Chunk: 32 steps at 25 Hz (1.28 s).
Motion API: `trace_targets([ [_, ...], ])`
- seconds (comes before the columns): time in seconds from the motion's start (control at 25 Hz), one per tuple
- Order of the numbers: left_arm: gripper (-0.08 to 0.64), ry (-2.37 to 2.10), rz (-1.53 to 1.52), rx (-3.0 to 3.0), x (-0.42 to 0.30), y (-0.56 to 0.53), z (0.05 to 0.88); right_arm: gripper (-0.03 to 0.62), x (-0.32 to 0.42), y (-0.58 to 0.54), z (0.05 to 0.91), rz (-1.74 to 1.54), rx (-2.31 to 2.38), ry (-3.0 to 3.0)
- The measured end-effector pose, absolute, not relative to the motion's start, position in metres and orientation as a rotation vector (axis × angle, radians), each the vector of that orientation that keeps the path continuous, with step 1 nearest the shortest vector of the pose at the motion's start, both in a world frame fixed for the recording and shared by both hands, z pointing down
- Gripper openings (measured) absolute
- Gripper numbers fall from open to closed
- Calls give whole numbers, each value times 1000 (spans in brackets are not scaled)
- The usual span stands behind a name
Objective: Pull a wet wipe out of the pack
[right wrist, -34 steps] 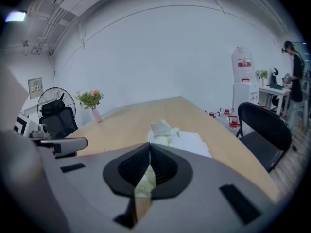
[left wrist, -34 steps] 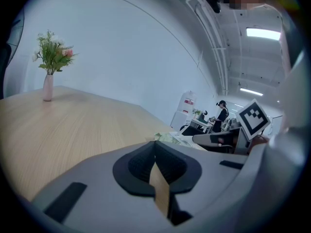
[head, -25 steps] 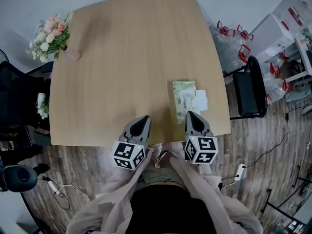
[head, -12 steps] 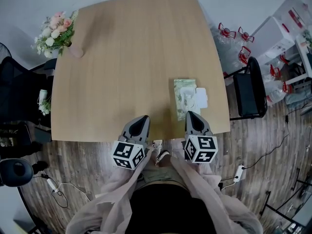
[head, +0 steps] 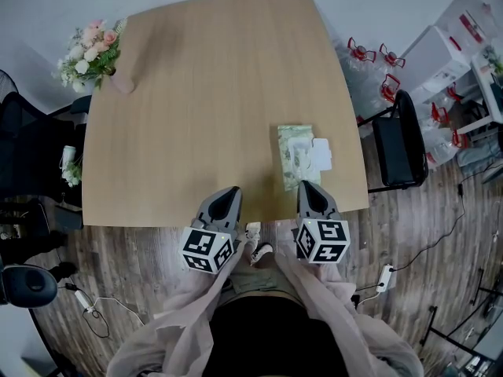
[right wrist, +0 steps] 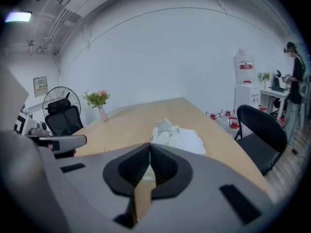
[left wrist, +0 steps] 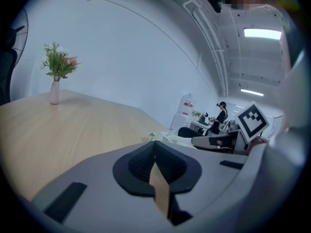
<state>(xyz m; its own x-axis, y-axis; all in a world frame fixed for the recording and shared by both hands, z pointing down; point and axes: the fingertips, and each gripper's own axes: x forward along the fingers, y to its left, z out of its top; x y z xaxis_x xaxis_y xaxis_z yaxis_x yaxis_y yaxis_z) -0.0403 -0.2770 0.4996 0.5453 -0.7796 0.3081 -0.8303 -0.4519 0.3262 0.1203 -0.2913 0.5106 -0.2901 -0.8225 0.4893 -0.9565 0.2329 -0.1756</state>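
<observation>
The wooden table bears one wet wipe pack, just ahead of the right gripper; it and the left gripper are pinched closed, empty.

The table is bare over most of its top: ahead of the left gripper open room runs all the way to the far edge. Ahead of the right gripper the only thing in the way is the pack, lying near the right edge, its white flap folded out toward that edge. A vase of flowers stands at the far left corner, well apart from both. Off the table, a black chair stands just beside the right edge near the pack, and another chair by the left edge
</observation>
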Motion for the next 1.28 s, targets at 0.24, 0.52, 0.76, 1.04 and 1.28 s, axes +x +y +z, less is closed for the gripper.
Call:
trace_targets([
  [0.24,11,-1300,152,2356,-37,-270,497,11,123,-282,508,642,1666,-2213],
  [0.52,11,-1304,154,2356,-37,-260,495,11,124,-272,505,643,1668,-2217],
  [0.76,11,-1311,152,2356,-37,-251,493,11,126,-262,504,645,1673,-2213],
  [1.04,11,-1325,148,2352,-39,-242,490,11,126,-253,502,638,1666,-2222],
  [1.28,11,-1323,155,2357,-38,-234,490,11,128,-243,502,642,1673,-2218],
])
